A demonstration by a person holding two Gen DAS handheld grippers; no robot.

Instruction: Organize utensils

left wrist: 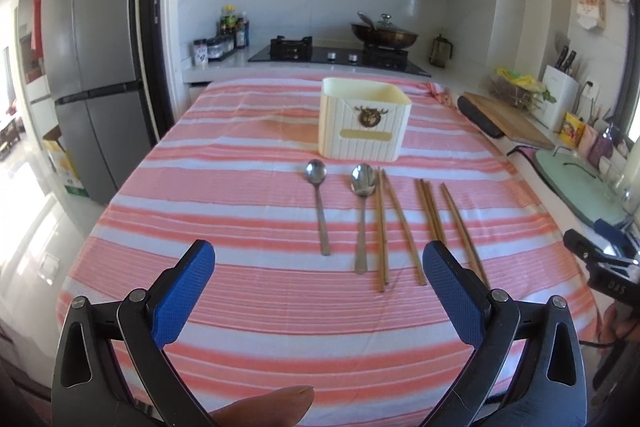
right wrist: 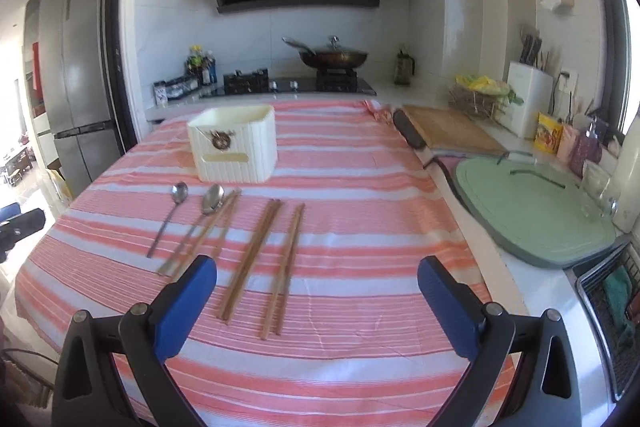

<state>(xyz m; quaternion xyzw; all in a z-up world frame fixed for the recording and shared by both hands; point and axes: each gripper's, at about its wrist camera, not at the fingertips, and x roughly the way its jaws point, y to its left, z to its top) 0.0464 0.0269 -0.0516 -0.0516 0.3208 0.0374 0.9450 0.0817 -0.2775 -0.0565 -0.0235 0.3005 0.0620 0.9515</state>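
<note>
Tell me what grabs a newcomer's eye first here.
The pink-striped cloth fills the table, with a cream holder box standing at its far middle. In front of the box lie two metal spoons and, to their right, wooden chopsticks. Both grippers, left and right, hover open and empty at the near edge.

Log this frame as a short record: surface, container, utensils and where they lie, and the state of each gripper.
surface: pink-and-white striped cloth over the table
container: cream ribbed holder, upright at the far middle, nothing visible inside
spoons: two metal spoons, left spoon and right spoon, flat in front of the holder
chopsticks: wooden chopsticks lying flat to the right of the spoons, the nearest touching the right spoon
left gripper: open, holding nothing
right gripper: open, holding nothing
</note>
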